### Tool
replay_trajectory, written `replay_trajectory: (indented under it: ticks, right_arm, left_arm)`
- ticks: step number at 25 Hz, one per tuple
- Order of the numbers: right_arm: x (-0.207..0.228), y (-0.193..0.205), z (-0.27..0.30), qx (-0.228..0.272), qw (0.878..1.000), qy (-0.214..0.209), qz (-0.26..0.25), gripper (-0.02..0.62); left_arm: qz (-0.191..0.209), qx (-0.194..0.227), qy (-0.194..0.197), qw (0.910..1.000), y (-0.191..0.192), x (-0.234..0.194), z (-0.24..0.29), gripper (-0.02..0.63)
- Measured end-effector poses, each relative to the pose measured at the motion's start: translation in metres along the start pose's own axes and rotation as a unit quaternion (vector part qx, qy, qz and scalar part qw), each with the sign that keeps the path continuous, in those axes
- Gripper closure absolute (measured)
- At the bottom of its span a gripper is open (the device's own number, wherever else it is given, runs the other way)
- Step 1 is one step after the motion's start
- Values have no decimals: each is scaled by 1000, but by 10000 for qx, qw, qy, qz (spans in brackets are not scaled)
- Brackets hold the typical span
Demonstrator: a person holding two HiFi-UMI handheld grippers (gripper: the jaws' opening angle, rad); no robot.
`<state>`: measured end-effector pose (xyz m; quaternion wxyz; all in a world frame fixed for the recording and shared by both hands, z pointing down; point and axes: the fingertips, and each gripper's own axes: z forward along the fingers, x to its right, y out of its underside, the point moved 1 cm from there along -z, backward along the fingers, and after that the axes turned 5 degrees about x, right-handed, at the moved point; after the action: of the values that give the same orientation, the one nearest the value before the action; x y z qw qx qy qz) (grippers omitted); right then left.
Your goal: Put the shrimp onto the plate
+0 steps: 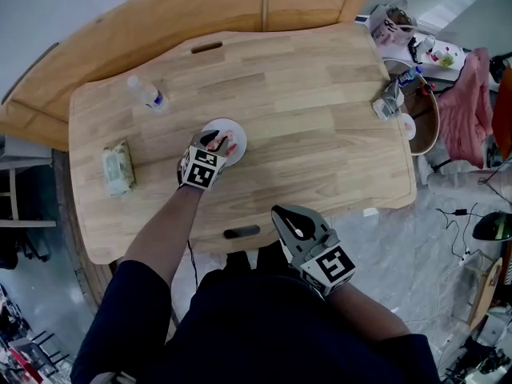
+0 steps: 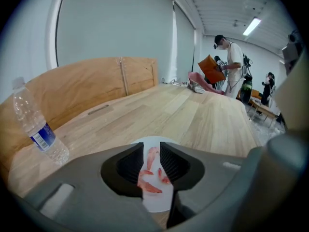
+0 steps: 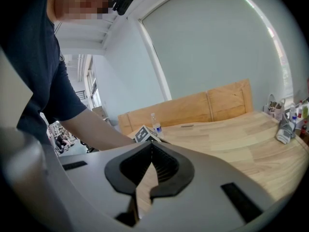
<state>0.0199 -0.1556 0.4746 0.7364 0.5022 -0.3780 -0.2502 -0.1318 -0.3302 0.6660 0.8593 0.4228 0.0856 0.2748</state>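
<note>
A small white round plate (image 1: 235, 128) sits near the middle of the wooden table (image 1: 320, 134). Pink-red shrimp (image 1: 216, 141) lie on it. My left gripper (image 1: 218, 143) hovers right over the plate, pointing down at it. In the left gripper view its jaws stand apart, and the shrimp (image 2: 153, 170) show in the gap, resting on the plate (image 2: 155, 203), with the pads not pressing on them. My right gripper (image 1: 278, 213) hangs off the table's near edge, above the person's lap. In the right gripper view its jaws (image 3: 151, 148) meet at the tips with nothing between them.
A clear water bottle (image 1: 146, 94) (image 2: 38, 129) stands at the table's far left. A pack of wipes (image 1: 118, 169) lies at the left edge, and a grey crumpled item (image 1: 388, 102) at the right. A big wooden board (image 1: 200, 14) leans behind the table. People (image 2: 229, 64) stand far off.
</note>
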Motion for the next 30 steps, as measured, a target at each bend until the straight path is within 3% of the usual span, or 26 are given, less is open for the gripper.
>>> replay_trajectory:
  ticks: [9, 13, 21, 30]
  right_arm:
    - [-18, -18, -8, 255, 9996, 7, -83, 584]
    - [-30, -18, -9, 283, 9996, 43, -50, 584]
    - [-61, -27, -12, 352, 9990, -160, -204, 584]
    - [-88, -32, -7, 500, 9978, -225, -377, 584]
  left_arm:
    - [-362, 865, -28, 9956, -41, 30, -88, 500]
    - [-323, 1207, 3, 9922, -55, 52, -134, 502]
    - [-488, 1927, 341, 9795, -90, 108, -241, 556]
    - [-802, 2425, 474, 9657, -109, 133, -300, 600]
